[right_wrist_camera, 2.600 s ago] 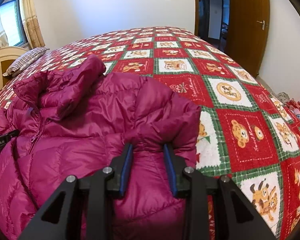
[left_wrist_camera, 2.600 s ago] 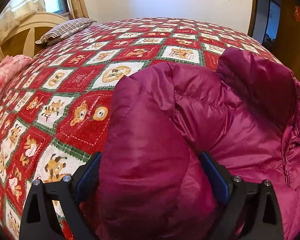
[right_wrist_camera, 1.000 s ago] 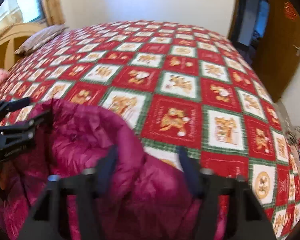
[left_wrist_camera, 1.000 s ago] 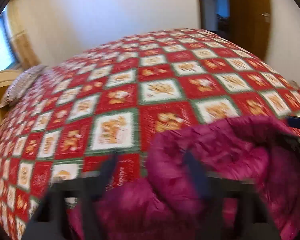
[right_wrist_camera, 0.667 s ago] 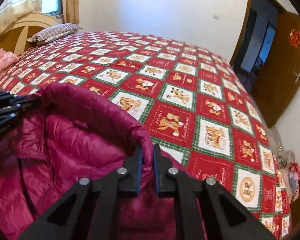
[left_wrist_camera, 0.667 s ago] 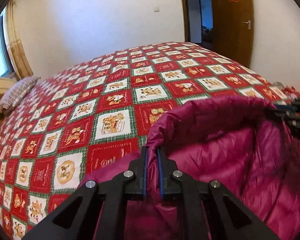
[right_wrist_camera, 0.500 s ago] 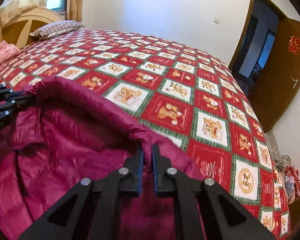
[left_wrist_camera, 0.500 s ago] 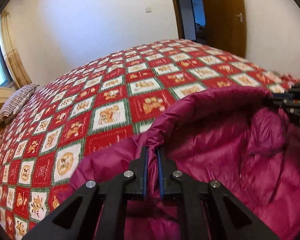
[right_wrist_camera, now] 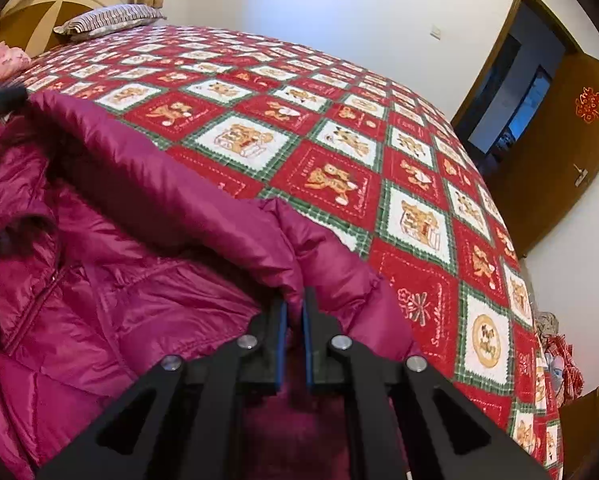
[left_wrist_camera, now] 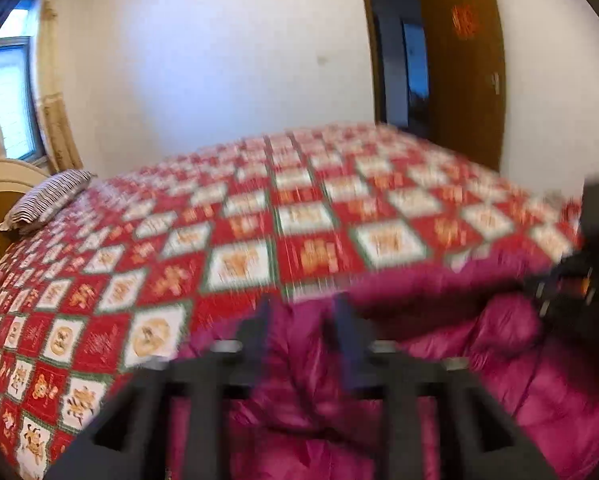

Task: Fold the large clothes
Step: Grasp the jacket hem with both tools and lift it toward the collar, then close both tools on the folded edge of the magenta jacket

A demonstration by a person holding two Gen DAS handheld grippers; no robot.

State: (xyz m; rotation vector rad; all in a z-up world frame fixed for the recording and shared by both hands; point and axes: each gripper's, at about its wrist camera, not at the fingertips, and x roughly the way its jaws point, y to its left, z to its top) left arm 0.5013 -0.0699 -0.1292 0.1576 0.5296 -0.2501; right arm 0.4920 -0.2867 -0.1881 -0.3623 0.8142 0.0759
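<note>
A magenta puffer jacket (right_wrist_camera: 139,264) lies on the bed with its folded edge raised. My right gripper (right_wrist_camera: 293,304) is shut on that edge, the fabric pinched between its blue pads. In the blurred left wrist view my left gripper (left_wrist_camera: 301,316) has its jaws apart and opening; the jacket (left_wrist_camera: 479,380) shows between and below them without being pressed. The right gripper's black body (left_wrist_camera: 579,284) shows at that view's right edge. The left gripper's tip (right_wrist_camera: 1,100) shows at the far left of the right wrist view, by the jacket's other corner.
The jacket rests on a red, white and green bear-patterned quilt (right_wrist_camera: 339,140) covering the whole bed. A striped pillow (right_wrist_camera: 111,16) and a wooden headboard (right_wrist_camera: 39,12) are at the far left. A brown door (right_wrist_camera: 559,148) stands open on the right.
The left jaws, clamped on the jacket's edge before, now stand apart, and the left view has swung and lifted. The right gripper stays clamped on the edge and has sunk and rolled.
</note>
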